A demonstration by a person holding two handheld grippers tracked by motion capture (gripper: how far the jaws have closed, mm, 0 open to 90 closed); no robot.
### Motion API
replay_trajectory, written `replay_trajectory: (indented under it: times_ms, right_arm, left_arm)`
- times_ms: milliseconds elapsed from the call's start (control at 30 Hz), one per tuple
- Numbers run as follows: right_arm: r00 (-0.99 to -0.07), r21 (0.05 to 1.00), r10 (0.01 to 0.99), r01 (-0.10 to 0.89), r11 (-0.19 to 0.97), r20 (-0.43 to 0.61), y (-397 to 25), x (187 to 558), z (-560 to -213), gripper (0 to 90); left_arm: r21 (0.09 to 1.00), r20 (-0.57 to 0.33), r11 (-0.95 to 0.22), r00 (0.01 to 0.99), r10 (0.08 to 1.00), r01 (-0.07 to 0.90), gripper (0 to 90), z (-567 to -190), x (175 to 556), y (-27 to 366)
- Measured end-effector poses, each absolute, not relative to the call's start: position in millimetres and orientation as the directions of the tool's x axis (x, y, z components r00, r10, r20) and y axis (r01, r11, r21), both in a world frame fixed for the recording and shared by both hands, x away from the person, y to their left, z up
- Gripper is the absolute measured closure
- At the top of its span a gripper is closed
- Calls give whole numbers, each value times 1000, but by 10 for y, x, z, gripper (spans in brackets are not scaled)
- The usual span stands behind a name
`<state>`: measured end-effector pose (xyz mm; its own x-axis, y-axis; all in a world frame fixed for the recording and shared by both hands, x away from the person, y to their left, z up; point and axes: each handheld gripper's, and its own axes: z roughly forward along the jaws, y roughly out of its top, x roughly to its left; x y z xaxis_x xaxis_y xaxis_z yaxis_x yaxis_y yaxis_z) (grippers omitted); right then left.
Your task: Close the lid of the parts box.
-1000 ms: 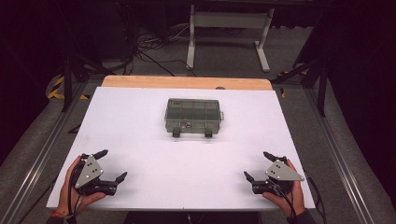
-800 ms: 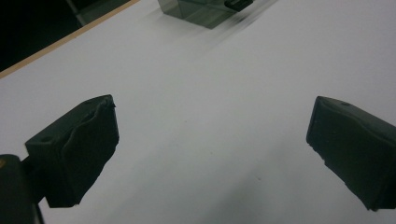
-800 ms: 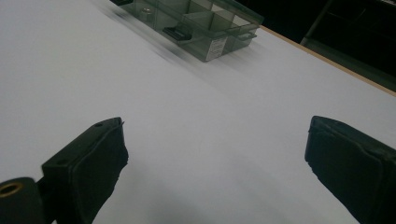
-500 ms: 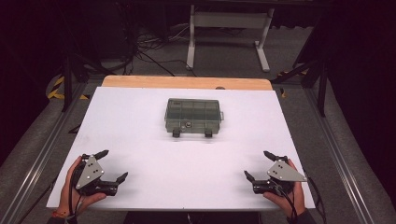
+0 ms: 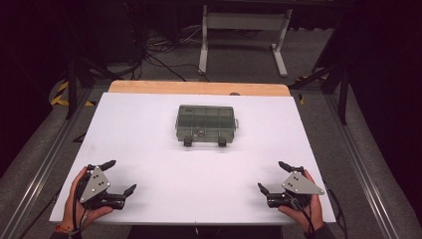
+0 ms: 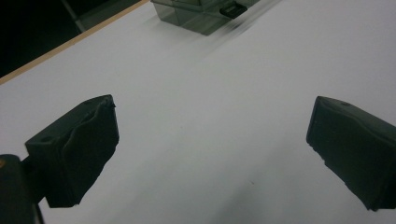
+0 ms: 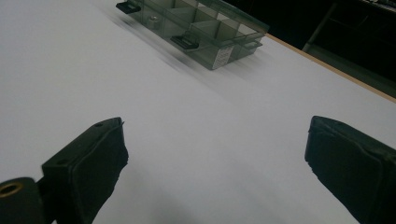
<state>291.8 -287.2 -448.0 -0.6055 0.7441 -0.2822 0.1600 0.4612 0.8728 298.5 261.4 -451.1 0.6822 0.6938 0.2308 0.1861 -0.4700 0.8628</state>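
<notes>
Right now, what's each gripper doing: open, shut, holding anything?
Left gripper: open, holding nothing, near the table's front edge.
Right gripper: open, holding nothing, also at the front edge.
Both are well short of the box.

I see the compartment box [image 5: 205, 123], translucent grey-green, lid shut, two dark latches facing me, lying flat toward the table's far middle.

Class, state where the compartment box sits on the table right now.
In the high view the compartment box sits mid-table toward the far edge, apart from the left gripper and right gripper.
</notes>
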Motion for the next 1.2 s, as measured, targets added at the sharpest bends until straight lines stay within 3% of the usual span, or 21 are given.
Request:
replay_trajectory:
  times_ms: [1200]
  right_arm:
    - [-608,881,748,162,445,-266,-2892,2935,-4483,57]
  left_arm:
    - [859,217,-469,682,698,206,33,-4543,3016,2580]
